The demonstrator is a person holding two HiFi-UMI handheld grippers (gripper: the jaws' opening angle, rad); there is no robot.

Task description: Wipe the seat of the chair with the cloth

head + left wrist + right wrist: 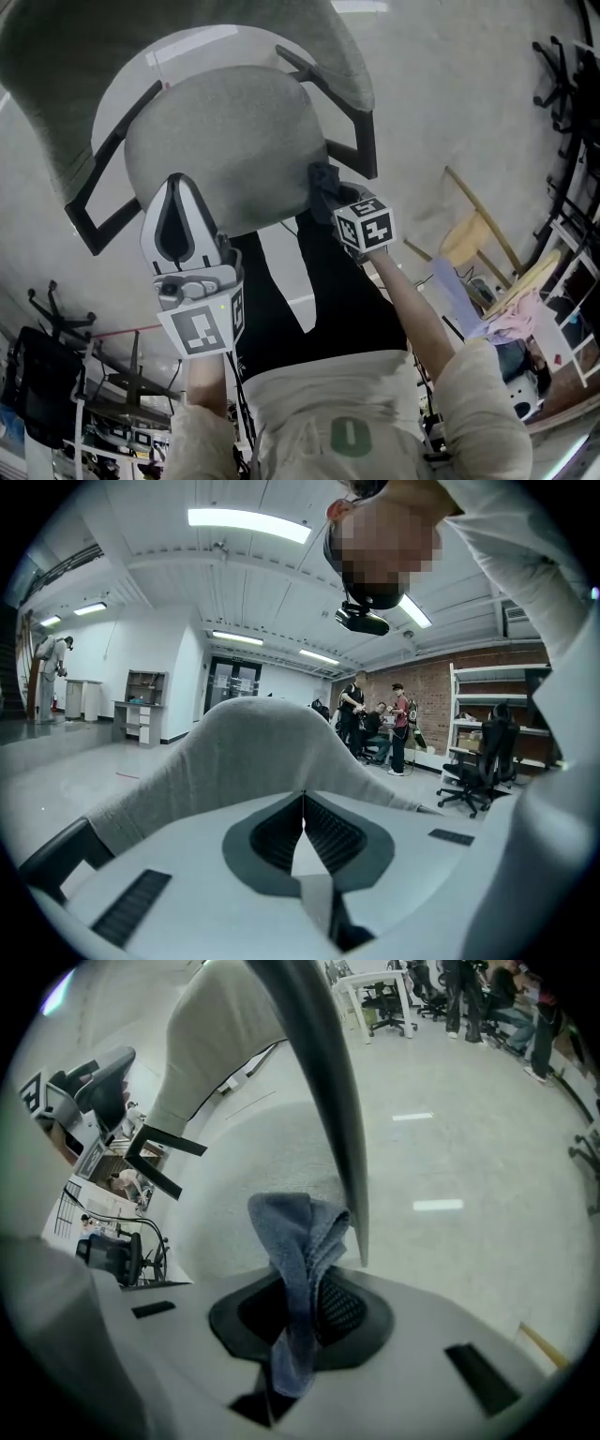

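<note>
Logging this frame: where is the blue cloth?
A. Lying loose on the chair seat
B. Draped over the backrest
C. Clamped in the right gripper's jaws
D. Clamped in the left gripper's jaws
C: the right gripper view shows the cloth pinched between the jaws of the right gripper, by the edge of the seat, while the left gripper is shut on nothing.

The chair seat [225, 141] lies open across its middle, hemmed by a black armrest [366, 145] on each side, one just beside the cloth [323, 183], and the backrest [42, 103] beyond.
</note>
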